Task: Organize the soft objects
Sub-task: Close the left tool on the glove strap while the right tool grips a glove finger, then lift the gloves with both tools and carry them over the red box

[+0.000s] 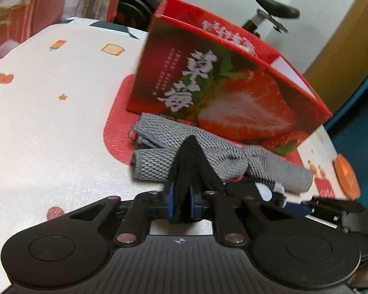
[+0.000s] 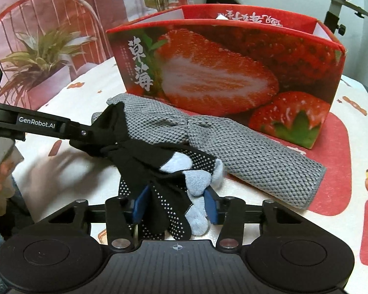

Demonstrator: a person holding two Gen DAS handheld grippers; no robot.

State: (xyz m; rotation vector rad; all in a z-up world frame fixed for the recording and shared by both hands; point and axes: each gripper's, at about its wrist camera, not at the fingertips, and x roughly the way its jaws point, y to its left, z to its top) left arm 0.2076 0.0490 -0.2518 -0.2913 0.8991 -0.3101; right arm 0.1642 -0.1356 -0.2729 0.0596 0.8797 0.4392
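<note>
The inside of the strawberry box (image 2: 223,66) is hidden in both views: only its rim and the top of its back wall show, so whatever it may hold cannot be made out. On its front are a halved strawberry, large white Chinese characters and smaller lines of print too fine to read; more characters run upside down along the inner back wall. The box stands open-topped on a red patch of the patterned cloth covering the tabletop (image 1: 49,122), toward the far edge.

Just in front of the box, touching its base, lies a grey knitted cloth (image 2: 245,147), rumpled at one end and rolled at the other. Over its near side is draped a pair of black socks (image 2: 144,154) with light blue toes and white grip dots.

The left gripper (image 1: 182,201) is closed tight on a black fold of the socks, which rises in a peak between its blue pads; the sock's lower part is cut off behind the gripper body. In the right wrist view the same gripper reaches in from the left, its arm printed "GenRobot.AI". The right gripper (image 2: 175,205) stands narrow around the dotted soles and blue toes, which hang between its pads; whether the pads actually press them is hard to tell.

Near the right edge of the tabletop lies an orange disc (image 1: 347,176), blurred.
</note>
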